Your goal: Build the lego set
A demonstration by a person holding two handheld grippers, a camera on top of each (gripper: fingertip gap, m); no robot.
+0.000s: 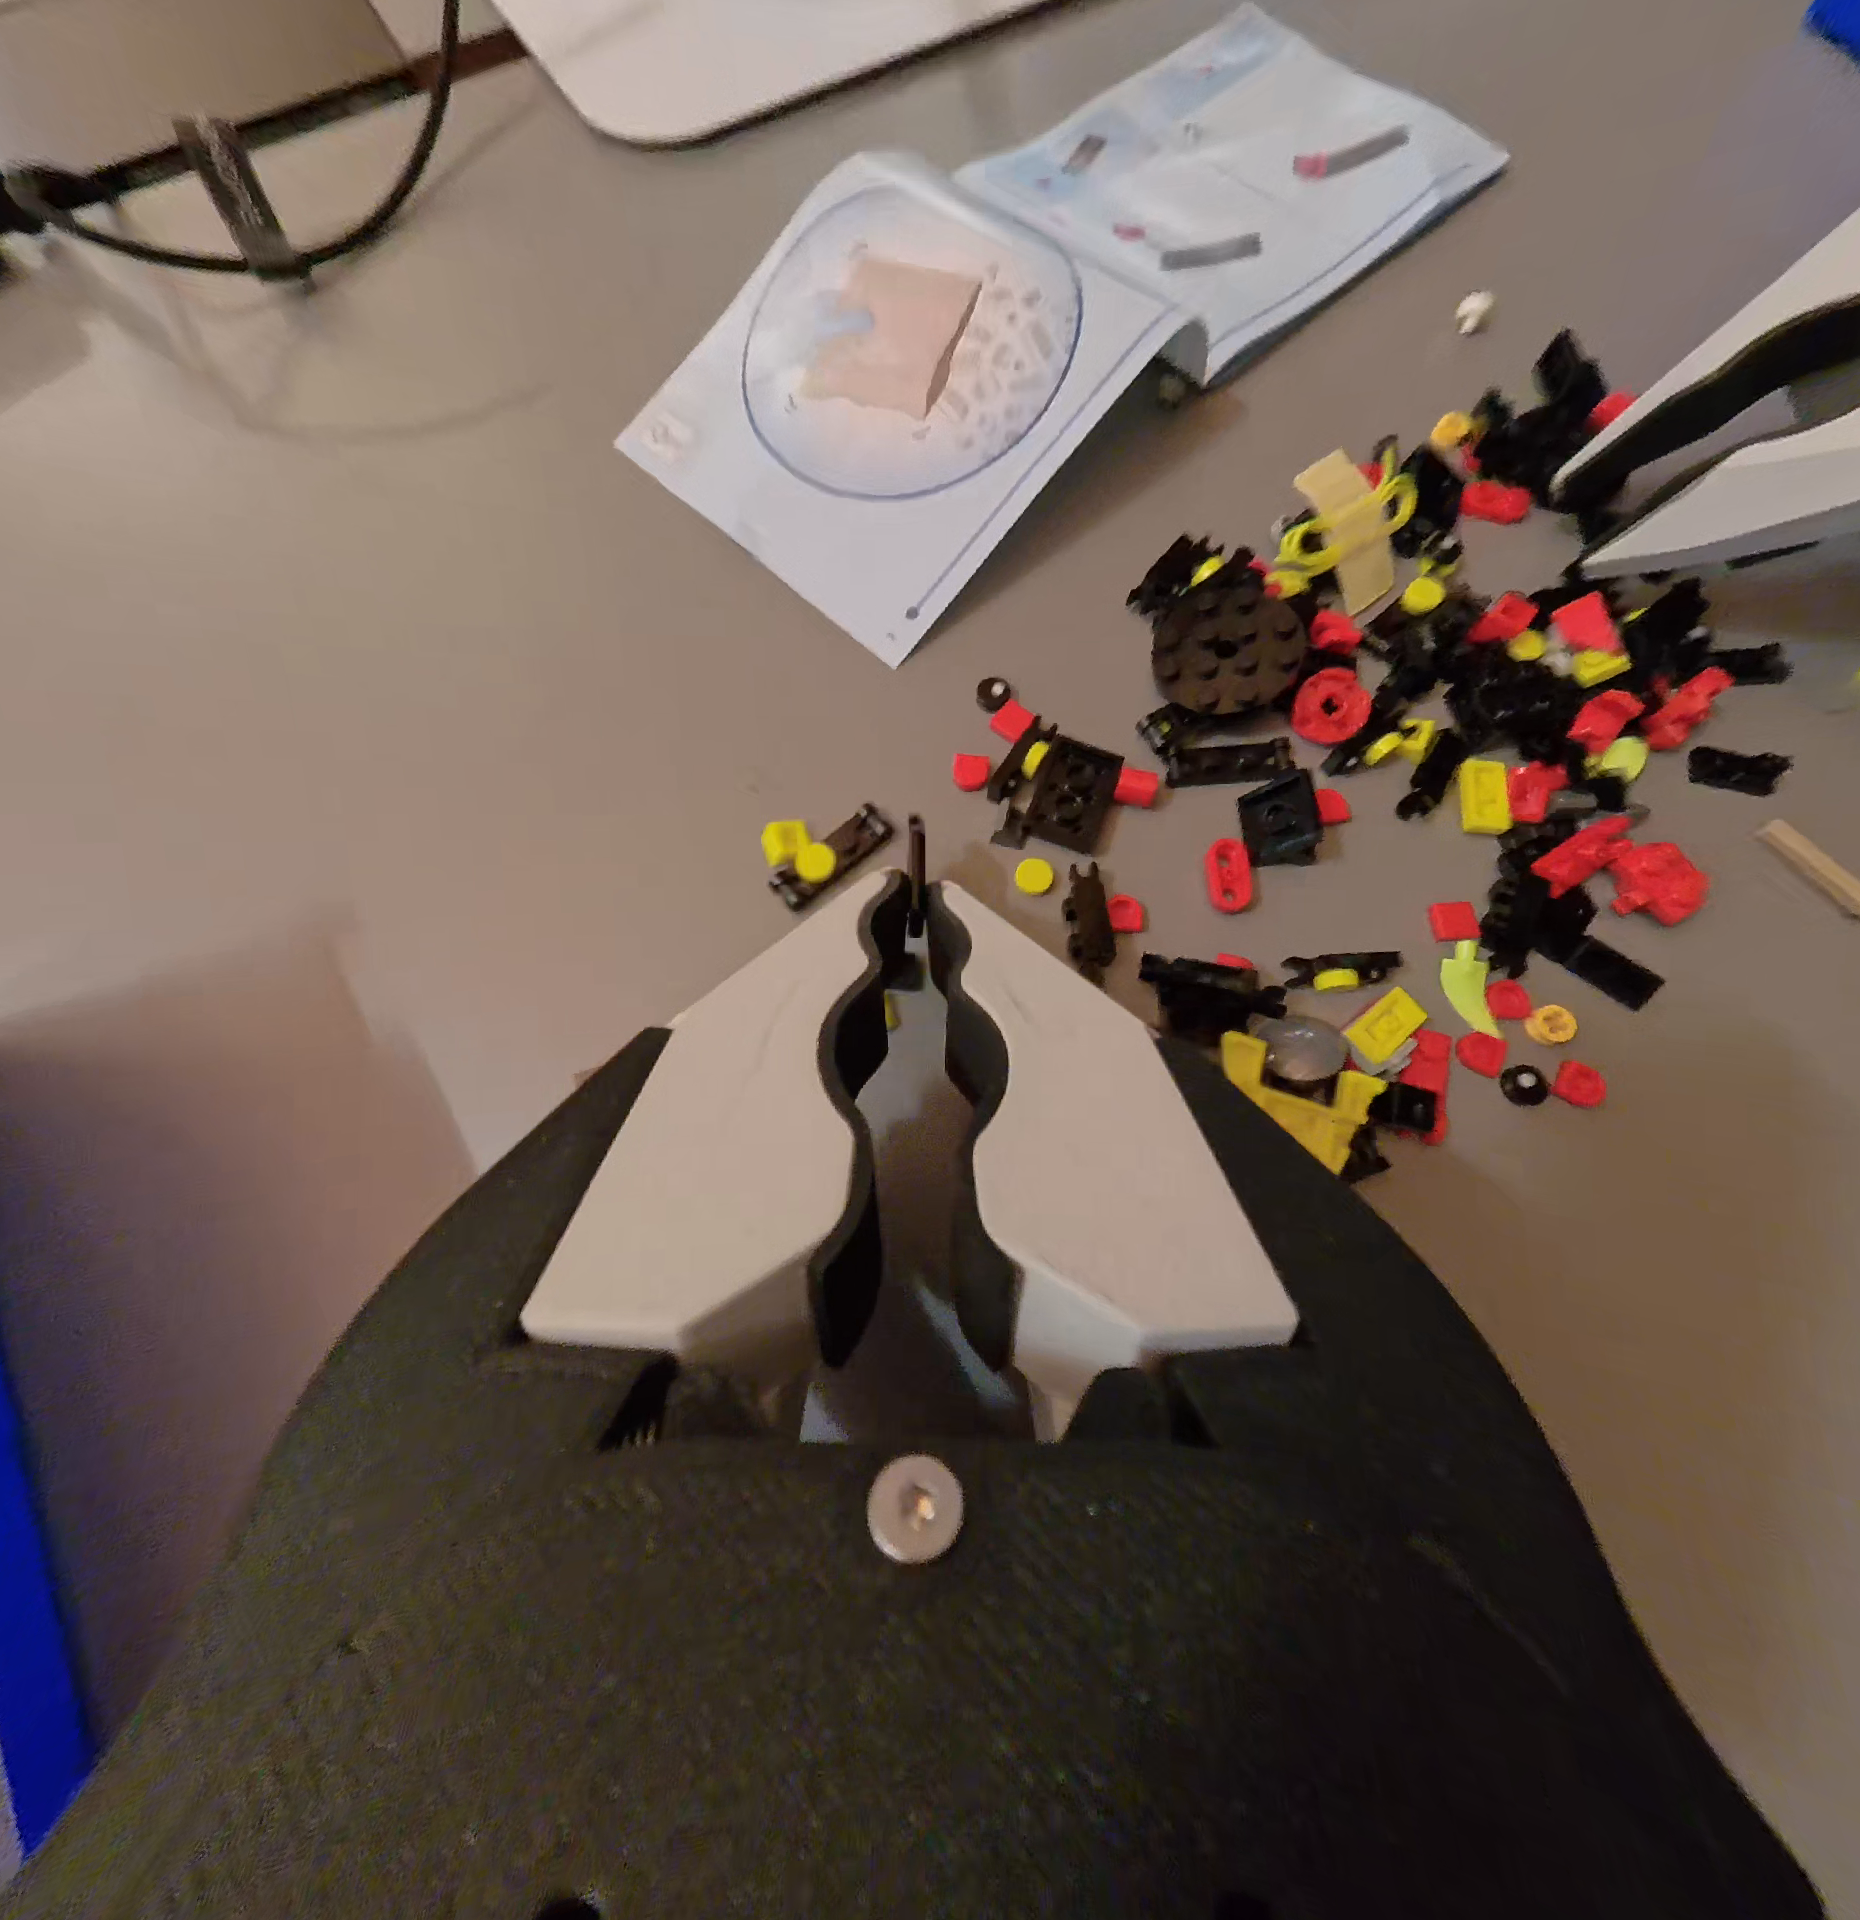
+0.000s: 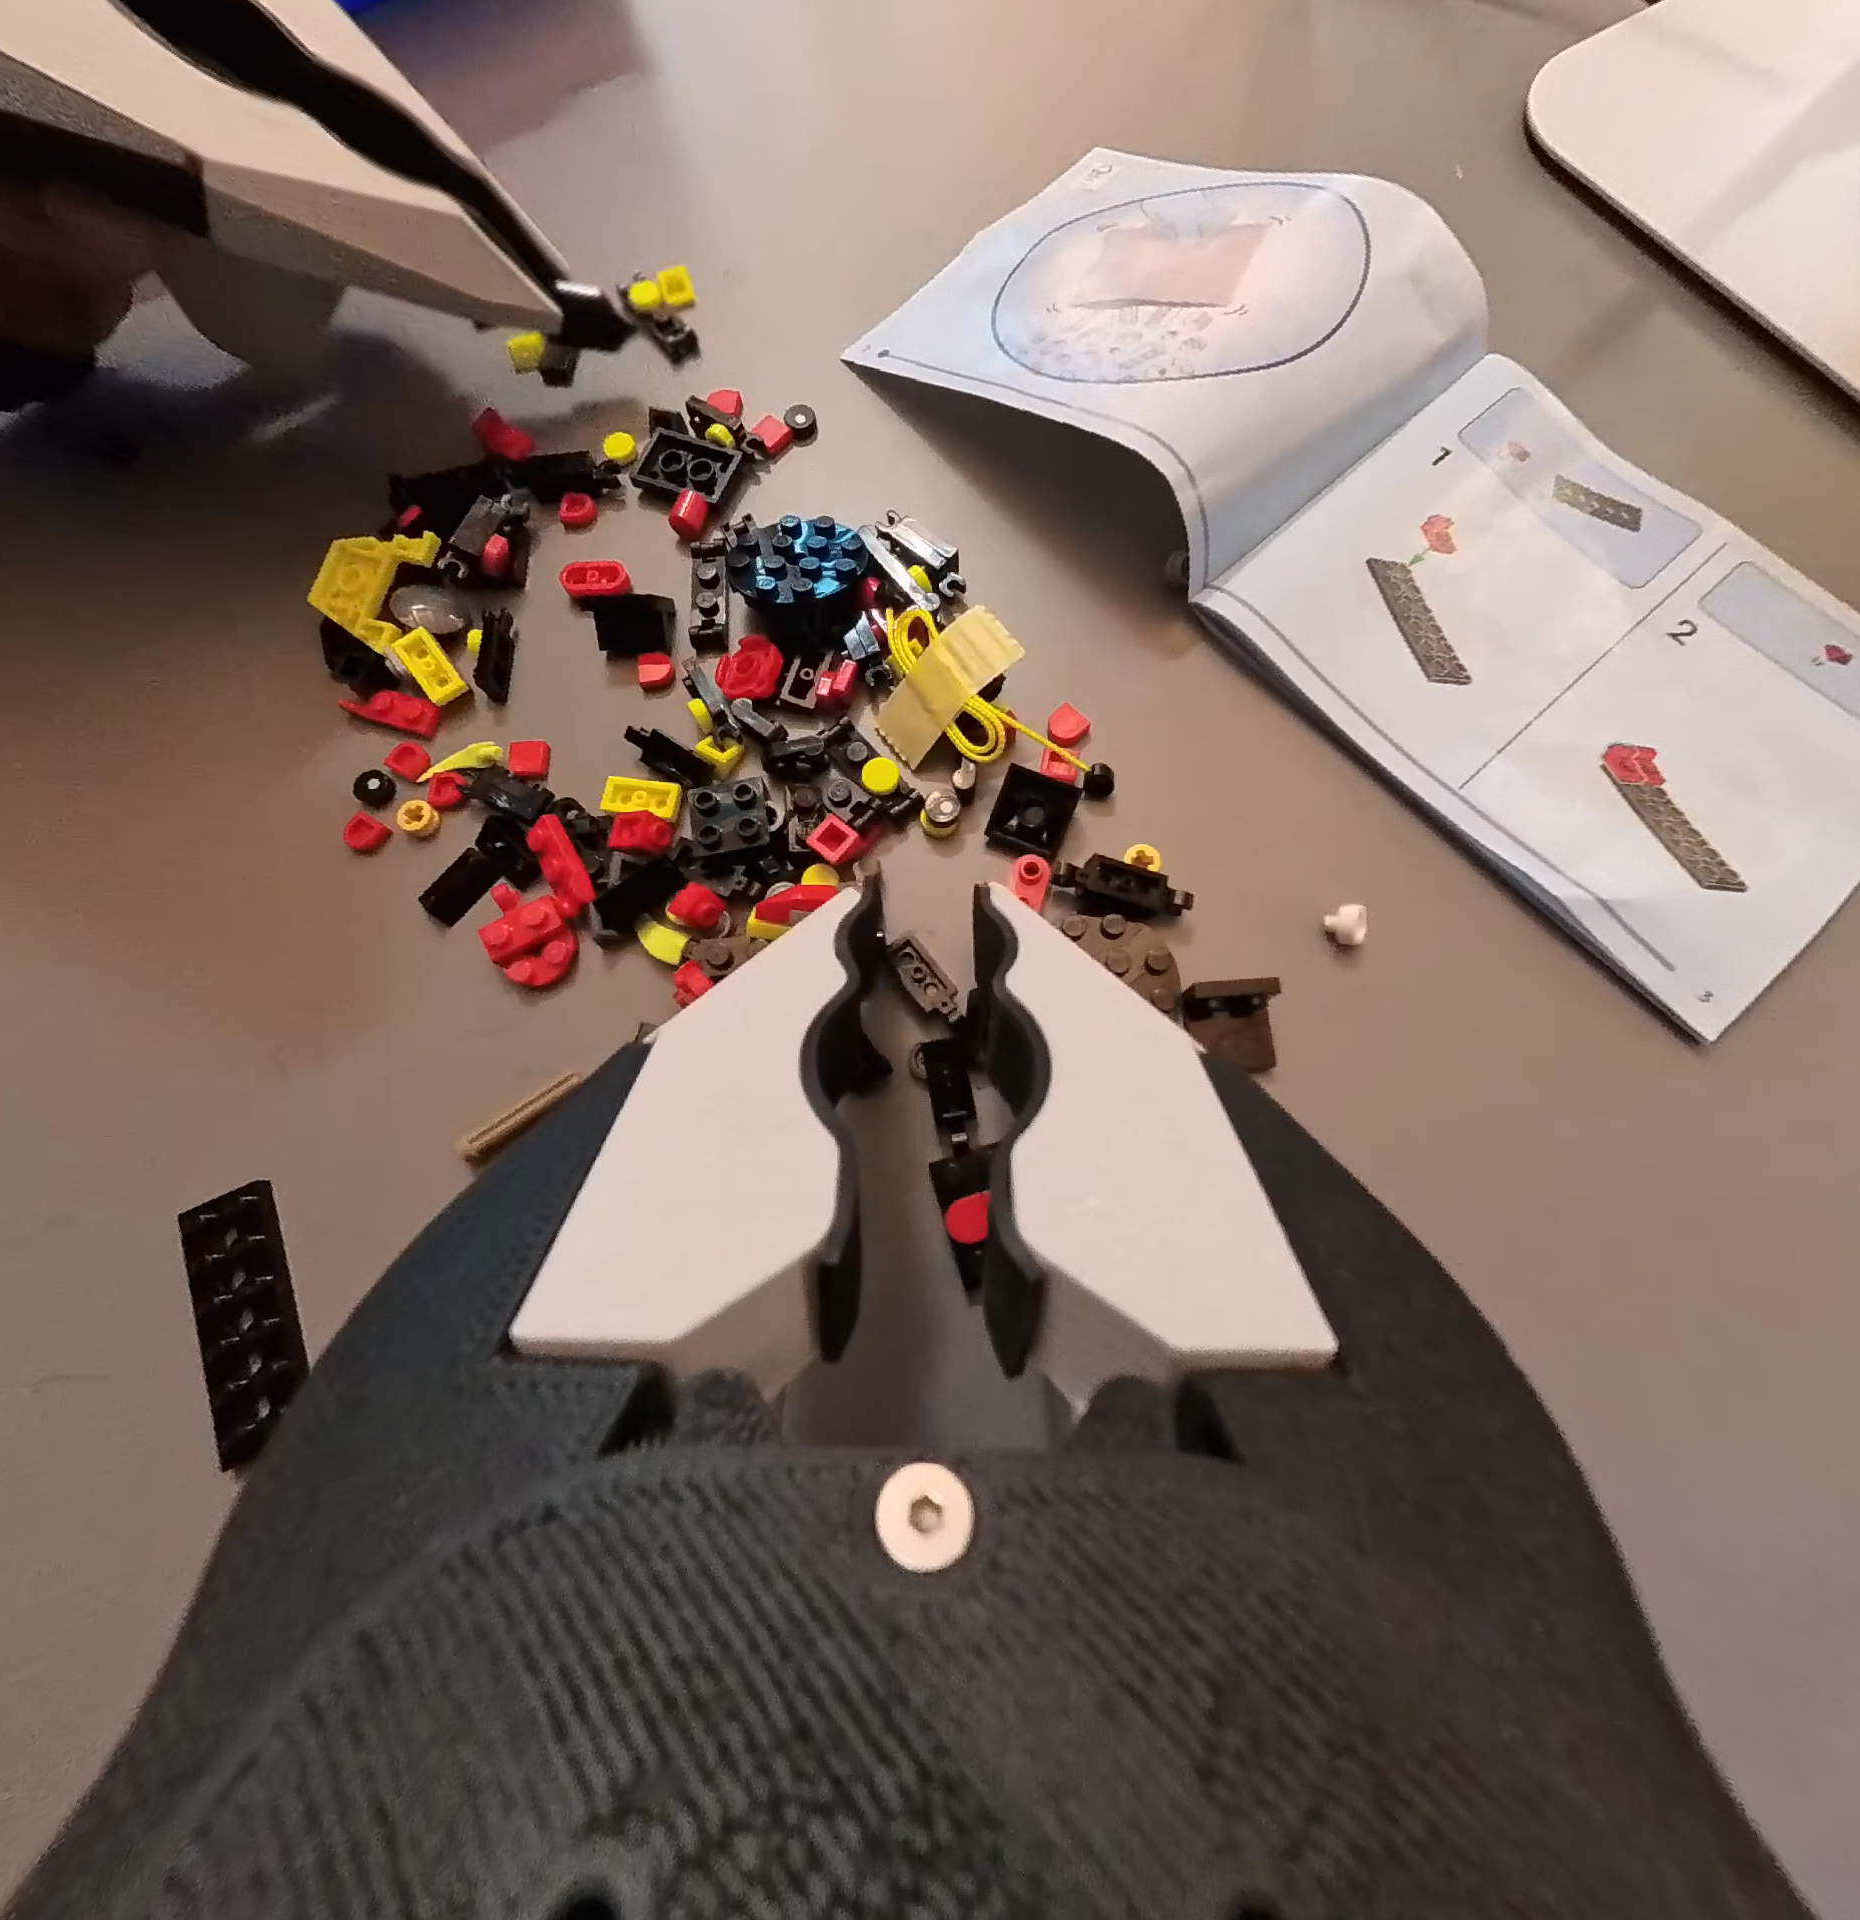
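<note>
Lego pieces (image 1: 1425, 748) in black, red and yellow lie scattered loose on the grey table (image 1: 386, 623), filling the right half of the left wrist view and the centre and left of the right wrist view. A round black studded plate (image 1: 1227, 655) sits near the top of the heap, with a coil of yellow string (image 2: 947, 686) bound in a pale band just beside it. The open instruction booklet (image 1: 1009, 343) lies in the upper middle of the left wrist view, apart from the heap.

The left gripper (image 1: 918, 894), at the lower centre of its view, has its jaws nearly together, pinching a thin black piece (image 1: 915, 868) upright at the tips. In the right wrist view the same gripper reaches in from the upper left of the frame.

The right gripper (image 2: 926, 914) stands over the near edge of the heap with a clear gap between its fingers, holding nothing; small black parts show on the table through the gap. A long black plate (image 2: 242, 1320) lies alone at the lower left of that frame, and a small white piece (image 2: 1347, 923) rests near the booklet.
</note>
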